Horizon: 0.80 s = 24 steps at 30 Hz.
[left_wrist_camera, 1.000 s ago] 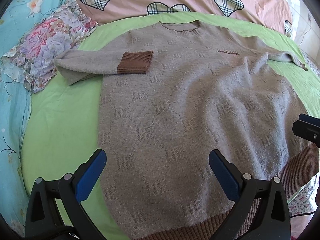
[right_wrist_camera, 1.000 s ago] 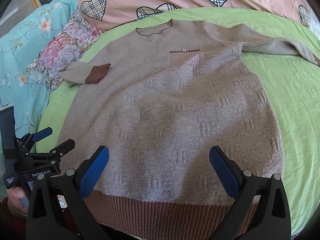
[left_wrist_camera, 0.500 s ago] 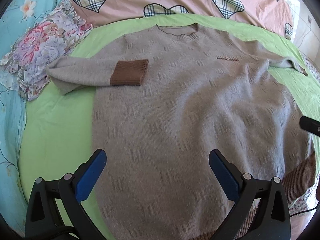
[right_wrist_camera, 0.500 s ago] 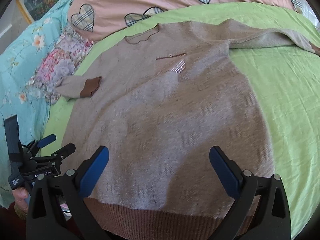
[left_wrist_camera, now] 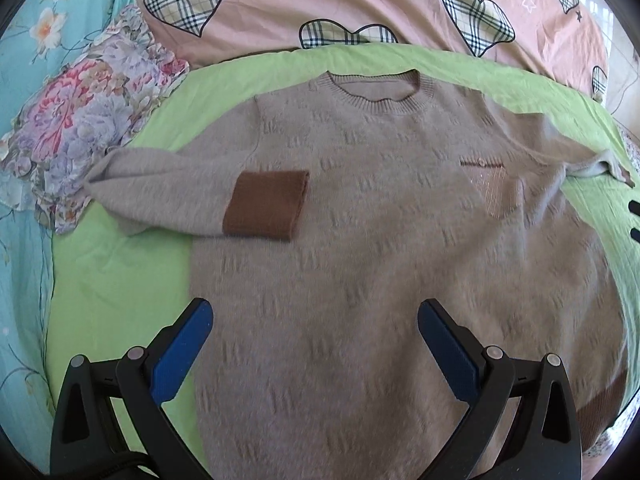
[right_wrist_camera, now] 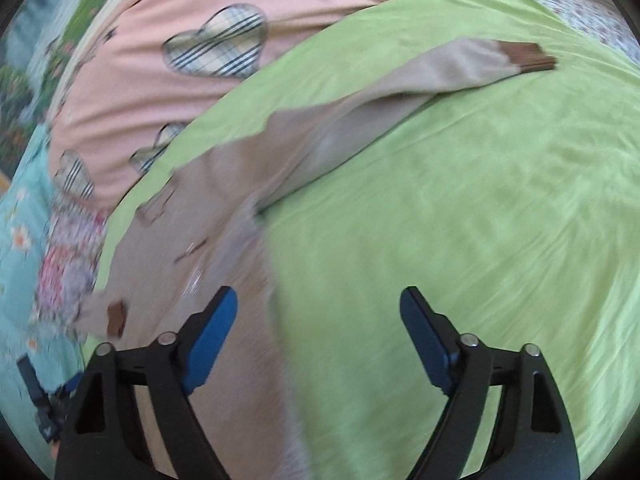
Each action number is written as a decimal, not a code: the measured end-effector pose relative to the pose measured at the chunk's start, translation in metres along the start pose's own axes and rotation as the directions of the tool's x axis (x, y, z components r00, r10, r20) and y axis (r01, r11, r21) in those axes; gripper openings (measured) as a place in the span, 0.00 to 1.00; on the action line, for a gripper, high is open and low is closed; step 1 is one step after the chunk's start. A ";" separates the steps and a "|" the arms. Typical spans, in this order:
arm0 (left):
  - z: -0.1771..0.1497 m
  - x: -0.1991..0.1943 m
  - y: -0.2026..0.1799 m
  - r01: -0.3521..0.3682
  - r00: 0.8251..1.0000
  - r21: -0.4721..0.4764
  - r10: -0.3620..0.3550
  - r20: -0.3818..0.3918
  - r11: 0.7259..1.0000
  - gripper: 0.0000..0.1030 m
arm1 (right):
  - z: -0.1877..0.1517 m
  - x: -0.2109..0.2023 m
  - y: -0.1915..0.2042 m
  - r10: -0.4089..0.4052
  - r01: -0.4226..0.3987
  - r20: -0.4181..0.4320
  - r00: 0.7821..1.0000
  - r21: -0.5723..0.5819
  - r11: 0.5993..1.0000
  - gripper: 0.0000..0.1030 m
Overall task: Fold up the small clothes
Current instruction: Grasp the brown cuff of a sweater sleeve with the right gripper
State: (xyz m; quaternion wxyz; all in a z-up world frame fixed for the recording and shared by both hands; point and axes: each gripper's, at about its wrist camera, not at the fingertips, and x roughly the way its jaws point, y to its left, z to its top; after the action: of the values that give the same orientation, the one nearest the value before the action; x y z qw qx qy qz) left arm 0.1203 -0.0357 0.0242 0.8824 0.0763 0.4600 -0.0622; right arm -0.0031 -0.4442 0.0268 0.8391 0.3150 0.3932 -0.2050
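Covering most of the left wrist frame, a green sheet carries the beige sweater, which lies flat at the centre with its neckline toward the top of the frame, one sleeve folded inward so its brown cuff rests on the chest at centre left. Along the top edge sits a pink heart-print quilt, with a floral cloth at upper left. The left claw hovers spread and empty at the bottom over the sweater's body, while the right claw, its jaws closing with nothing between them, hangs over the sweater's side edge and bare sheet, the outstretched sleeve reaching to the upper right.
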 end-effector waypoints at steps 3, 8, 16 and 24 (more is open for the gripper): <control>0.006 0.009 -0.007 -0.007 1.000 0.009 0.007 -0.021 1.000 0.99 | 0.041 0.000 -0.041 -0.039 0.032 0.058 0.998 0.119 0.992 0.65; 0.012 0.030 -0.015 -0.022 0.998 0.013 0.023 -0.064 1.000 0.99 | 0.103 0.013 -0.108 -0.126 0.089 0.113 0.985 0.289 0.953 0.52; 0.019 0.050 -0.015 -0.030 0.995 -0.001 0.029 -0.096 1.000 0.99 | 0.166 0.022 -0.153 -0.168 0.067 0.209 0.964 0.419 0.905 0.32; 0.016 0.056 -0.013 -0.002 0.994 -0.009 0.001 -0.106 1.000 0.99 | 0.166 0.014 -0.088 -0.136 0.094 0.226 0.965 0.187 0.978 0.08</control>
State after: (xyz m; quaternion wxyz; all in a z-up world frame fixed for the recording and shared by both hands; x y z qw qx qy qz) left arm 0.1629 -0.0542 -0.0135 0.8570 0.0756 0.5067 -0.0555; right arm 0.0417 -0.6233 0.0652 0.8358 0.3373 0.2883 -0.3234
